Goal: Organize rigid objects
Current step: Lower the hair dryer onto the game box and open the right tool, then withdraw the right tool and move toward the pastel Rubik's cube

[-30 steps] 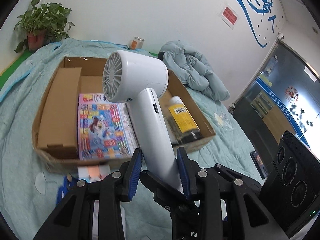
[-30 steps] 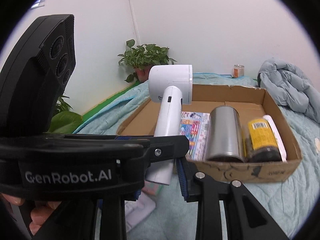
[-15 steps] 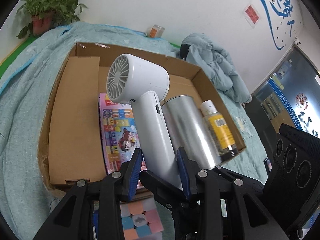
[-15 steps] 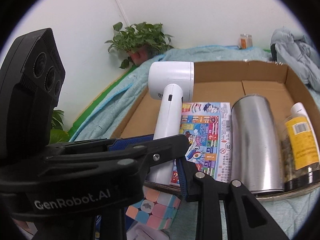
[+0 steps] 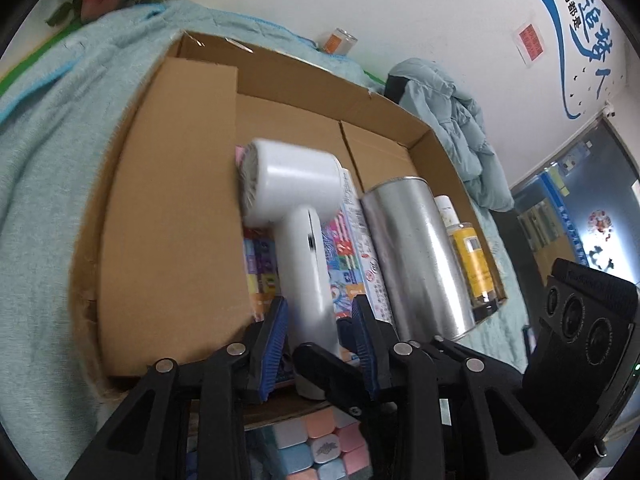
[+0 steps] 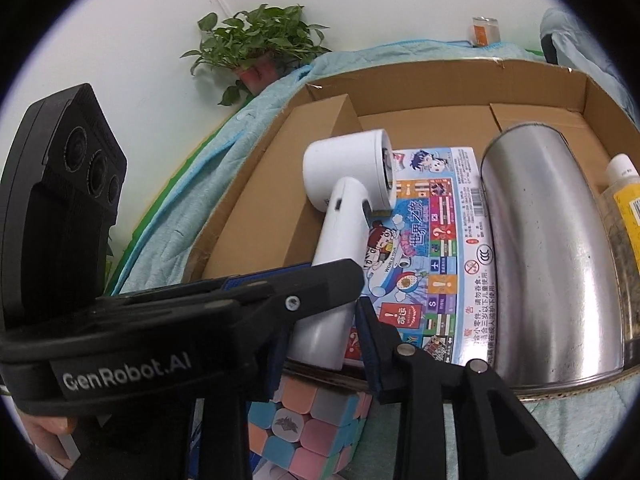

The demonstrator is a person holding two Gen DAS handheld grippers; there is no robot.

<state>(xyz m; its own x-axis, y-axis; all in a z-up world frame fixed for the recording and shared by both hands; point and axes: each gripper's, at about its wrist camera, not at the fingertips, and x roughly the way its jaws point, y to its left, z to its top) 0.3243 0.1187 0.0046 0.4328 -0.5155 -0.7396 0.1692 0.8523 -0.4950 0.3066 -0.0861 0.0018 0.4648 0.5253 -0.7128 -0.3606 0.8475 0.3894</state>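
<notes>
Showing both claws at the butt end of the hair dryer (image 5: 296, 208), which lies inside the cardboard box (image 5: 304, 68) over the colourful game box (image 6: 436, 256).

Long axis: the handle runs from my claws toward 12 o'clock, with the head at the far end. In the right wrist view the barrel is turned across toward 3 o'clock. The head is blurred in the left wrist view, so I cannot tell whether it has settled.

My left claw (image 5: 318, 312) straddles the handle near its butt. Thin slivers show beside the handle, and I cannot tell whether the pads press on it. My right claw (image 6: 320, 320) crosses the same end. Its jaws are opening with the handle between them, and the one pad I can see stands apart from it.

Both claws are equally near, so I judge that the coming move turns on backing out toward 6 o'clock, along the handle, without dragging it.

Neighbours: a brown inner carton (image 5: 172, 220) at 9 o'clock and a steel canister (image 5: 416, 256) at 3 o'clock, with a yellow-labelled bottle (image 5: 472, 256) beyond it. A pastel puzzle cube (image 6: 304, 412) sits outside the near wall at 6 o'clock.

Surface: a bed under a teal quilt (image 5: 52, 152).

Room: a white wall, a potted plant (image 6: 260, 40) at 11 o'clock, a grey-blue jacket (image 5: 452, 112) at 1 o'clock and a glass door (image 5: 568, 208) at 3 o'clock.
</notes>
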